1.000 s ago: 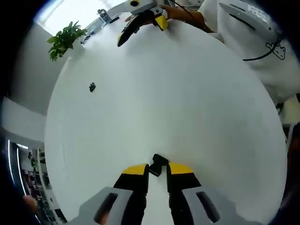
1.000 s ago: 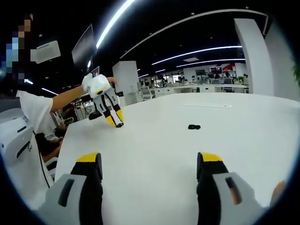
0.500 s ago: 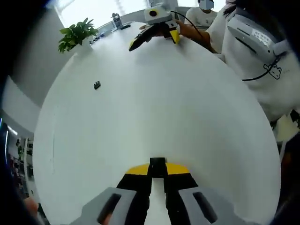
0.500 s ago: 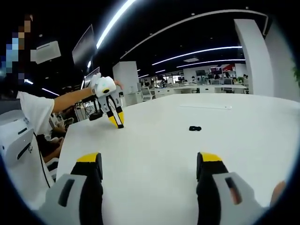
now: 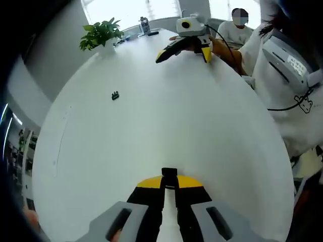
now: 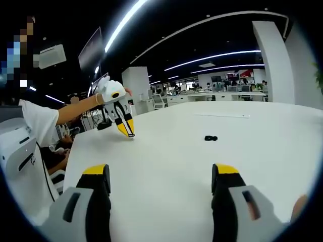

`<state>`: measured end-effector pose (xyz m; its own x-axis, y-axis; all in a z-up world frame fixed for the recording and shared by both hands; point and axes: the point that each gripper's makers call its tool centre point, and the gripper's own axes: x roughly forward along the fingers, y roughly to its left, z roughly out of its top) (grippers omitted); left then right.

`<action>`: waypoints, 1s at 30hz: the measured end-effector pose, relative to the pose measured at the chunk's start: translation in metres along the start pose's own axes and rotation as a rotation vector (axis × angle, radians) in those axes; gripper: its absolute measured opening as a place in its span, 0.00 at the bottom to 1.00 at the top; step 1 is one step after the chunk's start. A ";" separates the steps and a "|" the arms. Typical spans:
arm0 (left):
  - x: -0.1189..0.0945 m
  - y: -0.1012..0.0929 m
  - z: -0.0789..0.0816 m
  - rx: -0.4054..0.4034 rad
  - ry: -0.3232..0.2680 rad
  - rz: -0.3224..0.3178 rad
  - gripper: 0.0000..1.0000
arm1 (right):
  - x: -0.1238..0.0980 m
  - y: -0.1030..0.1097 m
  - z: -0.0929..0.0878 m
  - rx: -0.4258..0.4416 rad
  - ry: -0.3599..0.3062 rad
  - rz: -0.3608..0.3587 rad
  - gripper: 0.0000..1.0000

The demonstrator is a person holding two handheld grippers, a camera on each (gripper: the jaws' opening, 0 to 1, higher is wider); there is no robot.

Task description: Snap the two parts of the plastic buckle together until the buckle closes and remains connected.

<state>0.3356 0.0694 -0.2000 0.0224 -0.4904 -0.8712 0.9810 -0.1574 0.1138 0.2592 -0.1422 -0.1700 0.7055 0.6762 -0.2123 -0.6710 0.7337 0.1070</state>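
Up close, my left gripper (image 5: 169,182) has its jaws nearly together, pinching one black buckle part (image 5: 169,173) just above the white table (image 5: 166,116). That view also shows the second buckle part (image 5: 115,95) lying far across the table near a potted plant (image 5: 101,33), well apart from my right gripper (image 5: 184,44). From the right gripper view, my right gripper (image 6: 161,176) stands wide and holds nothing, with that loose part (image 6: 211,138) lying ahead on the table.

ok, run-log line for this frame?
left hand-held gripper: shut on buckle part | right hand-held gripper: open, nothing held | second buckle part: loose on table | buckle: unjoined
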 end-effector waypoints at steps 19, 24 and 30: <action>0.020 -0.008 0.036 -0.057 0.080 0.108 0.07 | -0.002 0.000 -0.002 0.006 0.002 0.000 0.82; 0.020 -0.010 0.036 -0.063 0.090 0.116 0.07 | -0.001 0.000 -0.002 0.003 0.002 0.001 0.82; 0.023 -0.012 0.036 -0.040 0.105 0.123 0.07 | 0.000 0.000 -0.002 0.007 0.000 0.001 0.82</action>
<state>0.3177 0.0289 -0.2045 0.1608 -0.4116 -0.8971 0.9765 -0.0660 0.2053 0.2586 -0.1427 -0.1718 0.7050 0.6767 -0.2122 -0.6698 0.7336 0.1144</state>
